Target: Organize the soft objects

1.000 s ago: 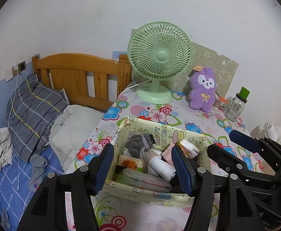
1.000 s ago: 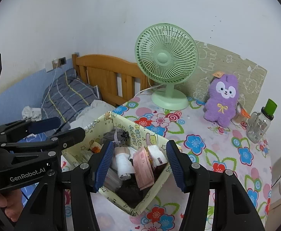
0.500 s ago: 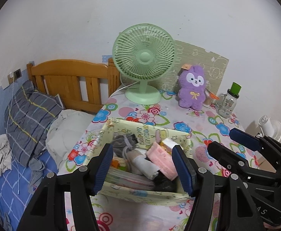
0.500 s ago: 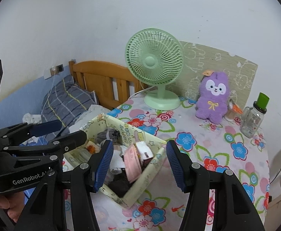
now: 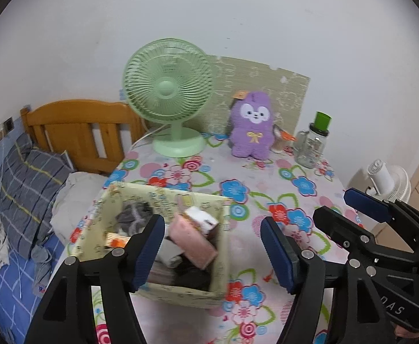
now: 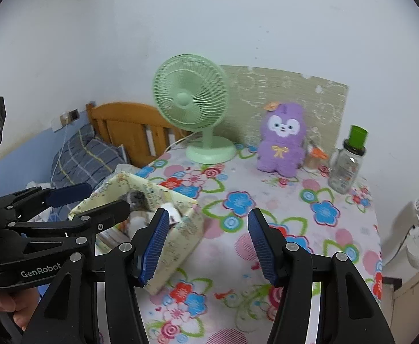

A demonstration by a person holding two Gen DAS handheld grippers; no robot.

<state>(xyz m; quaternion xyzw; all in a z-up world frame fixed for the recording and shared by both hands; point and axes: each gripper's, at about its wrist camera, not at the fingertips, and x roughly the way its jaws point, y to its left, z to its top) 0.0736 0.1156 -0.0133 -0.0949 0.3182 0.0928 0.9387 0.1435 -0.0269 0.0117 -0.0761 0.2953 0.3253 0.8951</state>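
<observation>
A: Light's soft and even across both views, a bit dim, cool white on the wall (image 5: 238, 14), and I can't tell where it comes from

B: Shadows?

A: Faint ones only, a soft patch under the fan (image 5: 167, 89) base and beside the purple plush (image 5: 252, 123)

B: Sharpness?

A: Smeared. The box (image 5: 163, 195) and what's in it are blurred in the left view, and the flowered cloth (image 6: 266, 206) looks streaky in the right one. The bottle (image 6: 350, 160) shows a small glint

B: Edges?

A: Heavy fisheye bend, black corners ringing each picture, and the bed frame (image 5: 74, 126) curves toward the rim
</observation>
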